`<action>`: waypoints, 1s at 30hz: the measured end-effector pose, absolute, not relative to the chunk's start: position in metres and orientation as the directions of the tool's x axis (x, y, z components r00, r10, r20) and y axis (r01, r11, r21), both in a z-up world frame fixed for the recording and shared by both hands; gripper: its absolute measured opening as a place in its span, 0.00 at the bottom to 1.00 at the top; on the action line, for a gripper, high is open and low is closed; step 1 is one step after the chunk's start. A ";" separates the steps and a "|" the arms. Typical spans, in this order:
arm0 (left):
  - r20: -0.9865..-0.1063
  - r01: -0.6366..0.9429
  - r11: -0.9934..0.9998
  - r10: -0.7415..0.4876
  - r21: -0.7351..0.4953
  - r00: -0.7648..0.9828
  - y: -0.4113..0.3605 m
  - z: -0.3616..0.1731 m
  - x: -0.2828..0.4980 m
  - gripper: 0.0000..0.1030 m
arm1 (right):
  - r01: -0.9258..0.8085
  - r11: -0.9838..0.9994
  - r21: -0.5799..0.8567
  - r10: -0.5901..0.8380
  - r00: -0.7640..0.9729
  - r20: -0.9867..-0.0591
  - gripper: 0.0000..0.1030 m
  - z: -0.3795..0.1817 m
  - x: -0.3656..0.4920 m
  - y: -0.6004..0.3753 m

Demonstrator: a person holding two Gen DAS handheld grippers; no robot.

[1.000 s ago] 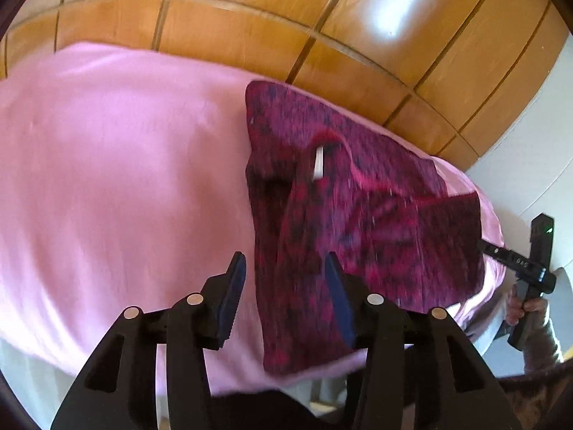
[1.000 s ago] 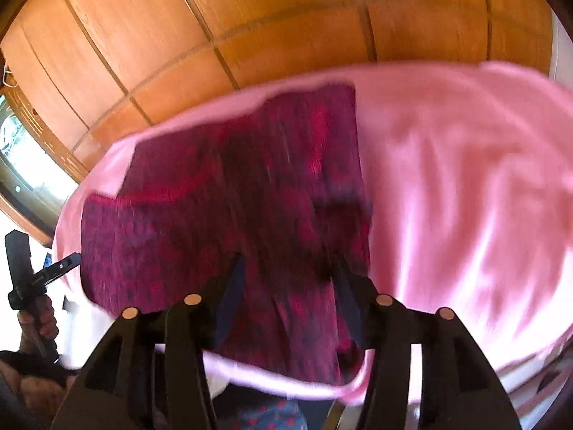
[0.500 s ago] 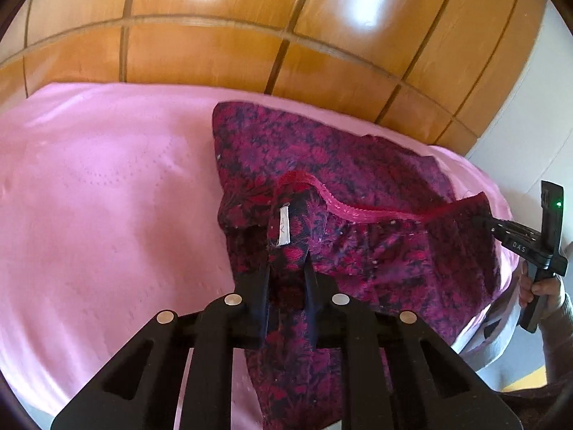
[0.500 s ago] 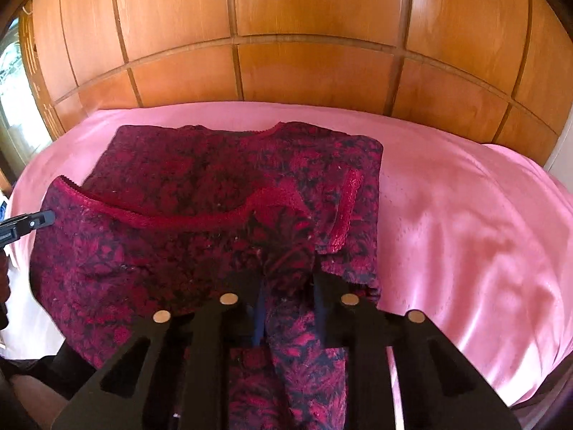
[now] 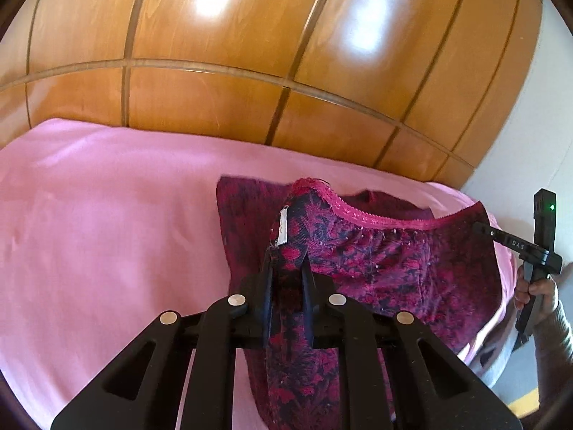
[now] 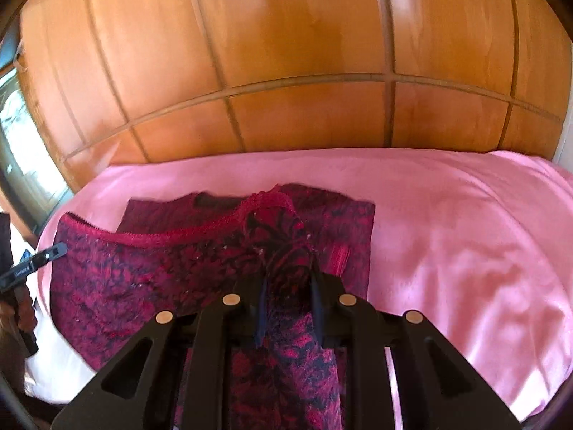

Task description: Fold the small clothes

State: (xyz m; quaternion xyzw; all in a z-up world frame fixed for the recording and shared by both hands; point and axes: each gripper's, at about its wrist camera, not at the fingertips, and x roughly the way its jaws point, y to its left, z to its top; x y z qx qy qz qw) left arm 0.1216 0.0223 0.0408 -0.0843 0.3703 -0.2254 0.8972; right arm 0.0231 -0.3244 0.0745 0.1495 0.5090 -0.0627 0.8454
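Note:
A dark red flowered garment with pink lace trim lies on the pink sheet, its near edge raised. My left gripper is shut on the left corner of that edge, just below a white label. My right gripper is shut on the right corner of the same garment. Each wrist view shows the other gripper at the far corner: the right gripper with a hand on its grip, and the left gripper. The lifted layer hides part of the cloth under it.
Wooden panelling rises right behind the bed. The pink sheet spreads bare to the right of the garment. A window is at the far left and a white wall at the right.
Both grippers went from open over the garment's near edge to shut on it. They have lifted that edge and carried it toward the panelling, over the rest of the garment.

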 end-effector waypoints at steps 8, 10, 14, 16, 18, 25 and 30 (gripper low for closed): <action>-0.659 0.284 0.918 -0.397 -0.278 0.639 -0.002 0.037 0.208 0.11 | 0.357 0.922 0.150 -0.038 0.471 -0.881 0.18 0.043 0.092 -0.349; -0.671 0.267 0.929 -0.371 -0.257 0.642 -0.008 0.035 0.229 0.11 | 0.380 0.915 0.134 -0.061 0.460 -0.886 0.18 0.033 0.108 -0.355; -0.703 0.227 0.946 -0.323 -0.230 0.633 -0.018 0.020 0.261 0.11 | 0.425 0.901 0.084 -0.110 0.411 -0.905 0.18 0.001 0.133 -0.367; -0.738 0.198 0.956 -0.292 -0.215 0.609 -0.023 0.001 0.279 0.11 | 0.443 0.895 0.058 -0.123 0.369 -0.921 0.18 -0.019 0.141 -0.372; -0.772 0.174 0.963 -0.269 -0.206 0.576 -0.025 -0.018 0.290 0.11 | 0.453 0.891 0.028 -0.134 0.321 -0.937 0.18 -0.042 0.145 -0.376; -0.801 0.127 0.958 -0.284 -0.257 0.527 -0.016 -0.035 0.303 0.15 | 0.463 0.886 0.010 -0.128 0.267 -0.955 0.32 -0.064 0.147 -0.383; -0.775 0.106 0.957 -0.282 -0.271 0.566 -0.005 -0.017 0.278 0.27 | 0.487 0.873 0.017 -0.156 0.313 -0.937 0.54 -0.042 0.137 -0.384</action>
